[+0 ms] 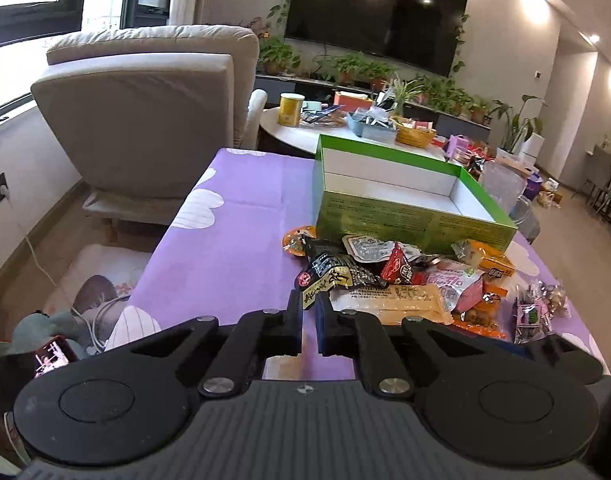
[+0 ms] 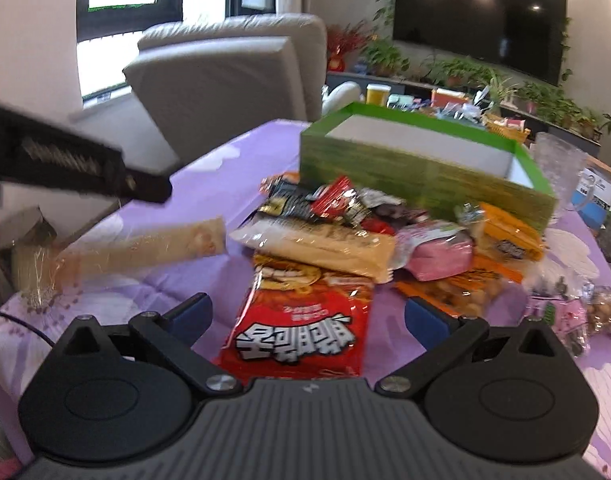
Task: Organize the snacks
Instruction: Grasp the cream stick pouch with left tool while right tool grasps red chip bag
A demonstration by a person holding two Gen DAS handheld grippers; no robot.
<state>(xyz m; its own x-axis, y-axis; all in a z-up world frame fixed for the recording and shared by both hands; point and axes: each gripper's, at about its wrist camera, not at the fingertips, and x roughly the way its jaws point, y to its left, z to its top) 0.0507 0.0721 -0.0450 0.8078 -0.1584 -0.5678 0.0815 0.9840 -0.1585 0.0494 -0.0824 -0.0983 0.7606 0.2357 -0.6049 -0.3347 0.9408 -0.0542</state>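
A table draped in a smooth purple cloth (image 1: 233, 220) with white cloud shapes held a loose heap of snacks. Behind the heap sat a shallow rectangular cardboard box (image 1: 385, 208), green outside and plain white inside, with nothing seen in it.

The heap was mostly glossy, crinkled plastic wrappers. It included a black packet (image 1: 337, 272) with a yellow label, a flat beige pack (image 1: 409, 304) in clear film, a puffy pink pack (image 2: 437, 256) and an orange pack (image 2: 505, 236) close against the box wall.

The left tongs (image 1: 309, 304), made of matte black plastic, pointed at the near edge of the heap. Their two slim fingers were drawn almost together. Nothing showed between the pads, and a grip could not be confirmed.

In the blurred right view, a long beige bar (image 2: 145, 250) in clear wrap lay left of the heap, below the left tongs. Whether they touched it could not be told.

The right tongs (image 2: 307, 304) gaped wide, with blue pads on their black fingers. A shiny red bag (image 2: 301, 328) with bold white lettering lay on the cloth between the pads, clear of both.

Beyond the table stood a padded beige armchair (image 1: 145, 100) and a dark wall television (image 1: 373, 12).
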